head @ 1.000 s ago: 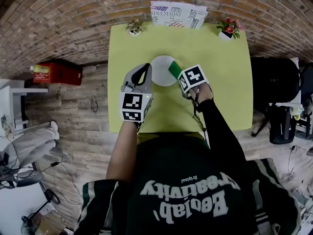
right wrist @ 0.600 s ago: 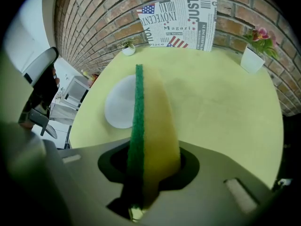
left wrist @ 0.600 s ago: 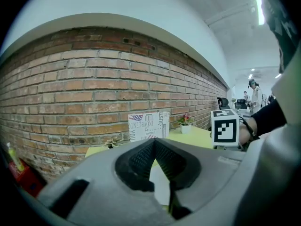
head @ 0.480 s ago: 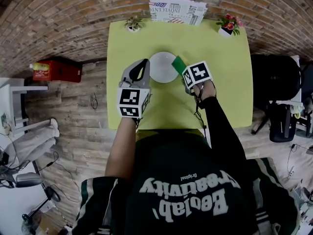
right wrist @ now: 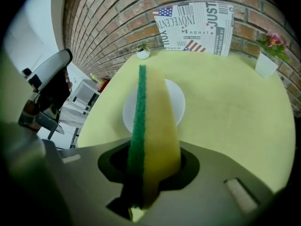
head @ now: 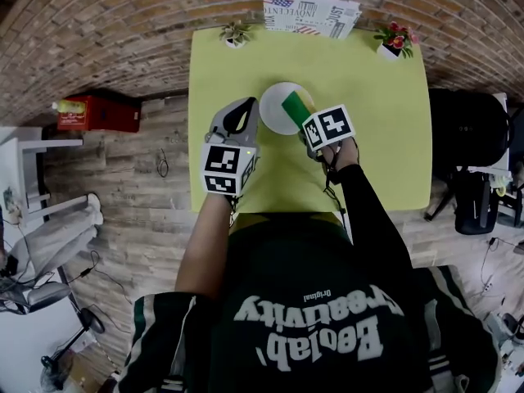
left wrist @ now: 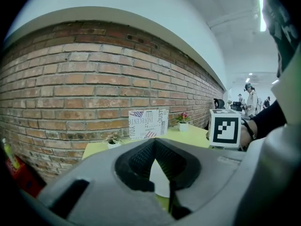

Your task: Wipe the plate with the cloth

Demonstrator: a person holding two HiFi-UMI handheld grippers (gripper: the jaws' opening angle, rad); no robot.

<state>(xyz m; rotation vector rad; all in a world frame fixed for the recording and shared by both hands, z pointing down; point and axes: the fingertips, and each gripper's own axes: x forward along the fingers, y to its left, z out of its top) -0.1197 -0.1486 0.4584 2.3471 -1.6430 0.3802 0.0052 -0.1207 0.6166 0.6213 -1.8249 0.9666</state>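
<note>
Your sponge (right wrist: 155,121), green face to the left, is clamped on edge in your right gripper (right wrist: 150,173), over the right part of the plate (head: 273,115); contact is hard to judge. The plate lies on the yellow-green surface (head: 372,137). Your left gripper (head: 243,115) hovers at the plate's left rim, jaw tips together. Beyond the plate, a printed sign (head: 311,13) stands between a leafy pot (head: 236,33) and a flowering pot (head: 393,41).
</note>
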